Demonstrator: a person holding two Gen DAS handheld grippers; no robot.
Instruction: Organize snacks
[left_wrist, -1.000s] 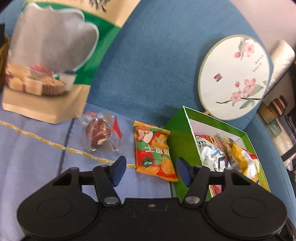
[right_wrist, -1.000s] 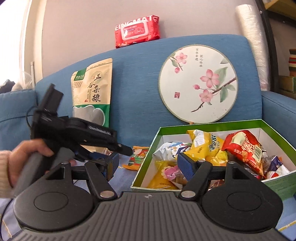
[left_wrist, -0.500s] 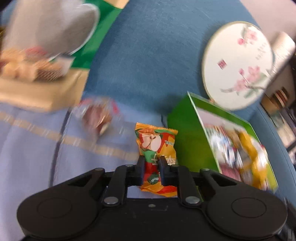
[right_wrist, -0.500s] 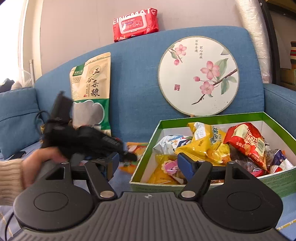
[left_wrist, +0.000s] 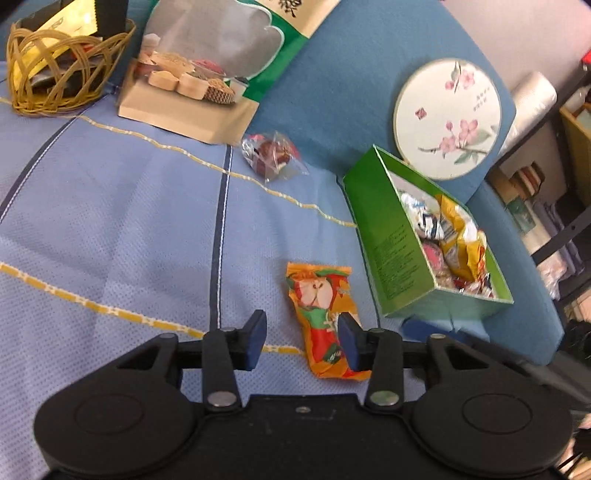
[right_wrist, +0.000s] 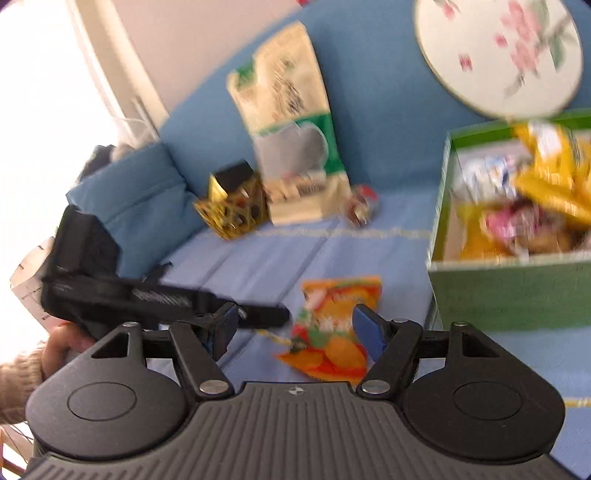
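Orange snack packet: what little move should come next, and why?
Probably the right gripper should close on the orange snack packet. It lies flat outside the green box, the left gripper fingers are opening around it, and the right fingers seem to straddle it.

Packet (left_wrist: 325, 325) left of box (left_wrist: 391, 236) — basket (left_wrist: 62, 74) behind.

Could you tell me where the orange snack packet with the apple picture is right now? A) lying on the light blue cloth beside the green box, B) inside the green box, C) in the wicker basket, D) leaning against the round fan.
A: the orange snack packet lies flat on the light blue cloth, just outside the near wall of the green box.
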